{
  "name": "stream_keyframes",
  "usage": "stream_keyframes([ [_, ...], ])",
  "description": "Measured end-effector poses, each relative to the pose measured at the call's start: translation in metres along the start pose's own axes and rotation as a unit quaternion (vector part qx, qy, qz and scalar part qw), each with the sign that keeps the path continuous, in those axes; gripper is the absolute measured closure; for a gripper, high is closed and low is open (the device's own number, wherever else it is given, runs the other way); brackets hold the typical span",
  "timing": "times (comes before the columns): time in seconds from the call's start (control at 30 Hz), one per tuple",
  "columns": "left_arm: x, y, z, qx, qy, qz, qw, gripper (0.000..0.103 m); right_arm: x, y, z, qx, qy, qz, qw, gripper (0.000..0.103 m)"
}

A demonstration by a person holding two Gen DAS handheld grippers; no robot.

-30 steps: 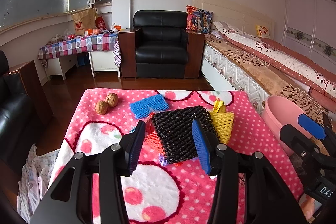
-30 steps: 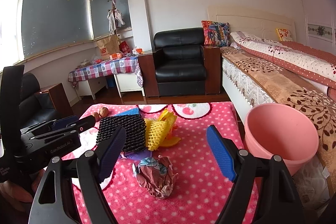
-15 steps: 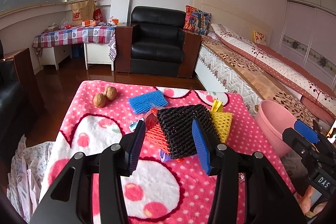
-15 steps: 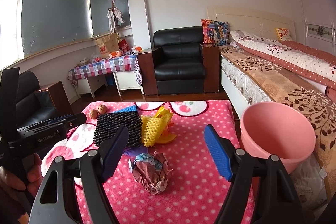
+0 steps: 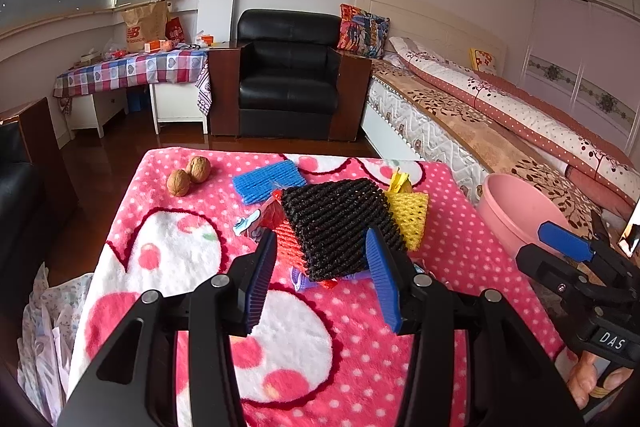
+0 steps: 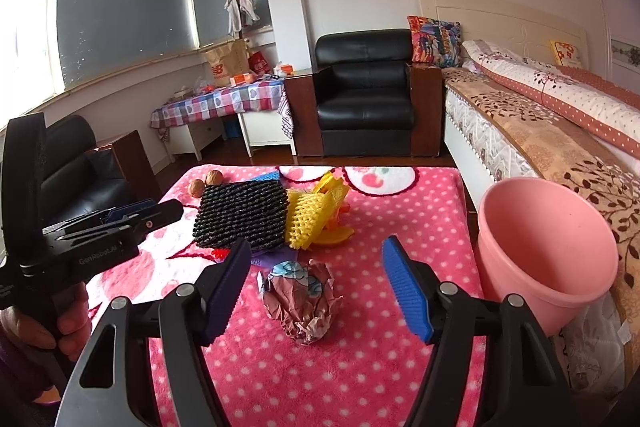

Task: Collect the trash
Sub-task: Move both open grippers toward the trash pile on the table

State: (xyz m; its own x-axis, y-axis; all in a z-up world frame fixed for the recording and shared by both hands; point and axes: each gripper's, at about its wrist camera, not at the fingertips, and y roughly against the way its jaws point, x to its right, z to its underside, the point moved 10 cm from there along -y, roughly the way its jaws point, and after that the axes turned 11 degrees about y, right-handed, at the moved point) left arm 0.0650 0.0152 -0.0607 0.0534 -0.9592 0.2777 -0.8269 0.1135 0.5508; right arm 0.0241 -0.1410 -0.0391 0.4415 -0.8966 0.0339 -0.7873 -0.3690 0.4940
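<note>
The left tongs (image 5: 322, 277) hang released above the counter (image 5: 168, 251), which is draped in a pink fleece blanket with white polka dots and cartoon patches. Nothing sits between their blue ribbed pads (image 5: 262, 281). At their 12 o'clock lies the black foam fruit-netting sleeve (image 5: 340, 223), topmost in a small heap of trash. An orange-red foam net (image 5: 289, 247) peeks from under its 8 o'clock edge, and a yellow foam net (image 5: 408, 213) touches its 3 o'clock side. A blue foam net (image 5: 268, 181) lies flat at 11 o'clock from the black sleeve, just beside the heap. Two brown walnuts (image 5: 188, 175) rest touching each other at 10 o'clock, well apart from the nets.

The right tongs (image 6: 316, 279) are also released, spread wide with blue pads (image 6: 406, 291) to either side of a crumpled ball of brown and blue printed wrapper paper (image 6: 304, 301), which lies on the blanket between them without touching either pad. From this view the black sleeve (image 6: 242, 213) is at 11 o'clock and the yellow net (image 6: 310, 217) at 12 o'clock. A round pink plastic bucket (image 6: 548, 251) stands off the counter's edge at 3 o'clock, beside the bed (image 6: 540, 131) with its brown leaf-print cover.

Each view catches the other tool: the left tongs (image 6: 132, 215) at 9 o'clock in the right view, the right tongs (image 5: 564, 239) at 3 o'clock in the left view, near the bucket (image 5: 516, 211).
</note>
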Motion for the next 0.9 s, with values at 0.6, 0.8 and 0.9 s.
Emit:
stream_keyframes([
  [0.6, -0.014, -0.010, 0.009, -0.013, 0.043, -0.009, 0.9989, 0.056, -0.018, -0.017, 0.008, -0.028, 0.034, -0.060, 0.997, 0.041],
  [0.8, -0.011, -0.026, 0.014, -0.025, 0.047, -0.014, 0.9985, 0.056, -0.017, -0.029, 0.018, -0.044, 0.029, -0.075, 0.996, 0.044],
  [0.9, -0.012, -0.033, 0.017, -0.032, 0.046, -0.017, 0.9983, 0.056, -0.016, -0.033, 0.022, -0.049, 0.025, -0.079, 0.995, 0.044],
])
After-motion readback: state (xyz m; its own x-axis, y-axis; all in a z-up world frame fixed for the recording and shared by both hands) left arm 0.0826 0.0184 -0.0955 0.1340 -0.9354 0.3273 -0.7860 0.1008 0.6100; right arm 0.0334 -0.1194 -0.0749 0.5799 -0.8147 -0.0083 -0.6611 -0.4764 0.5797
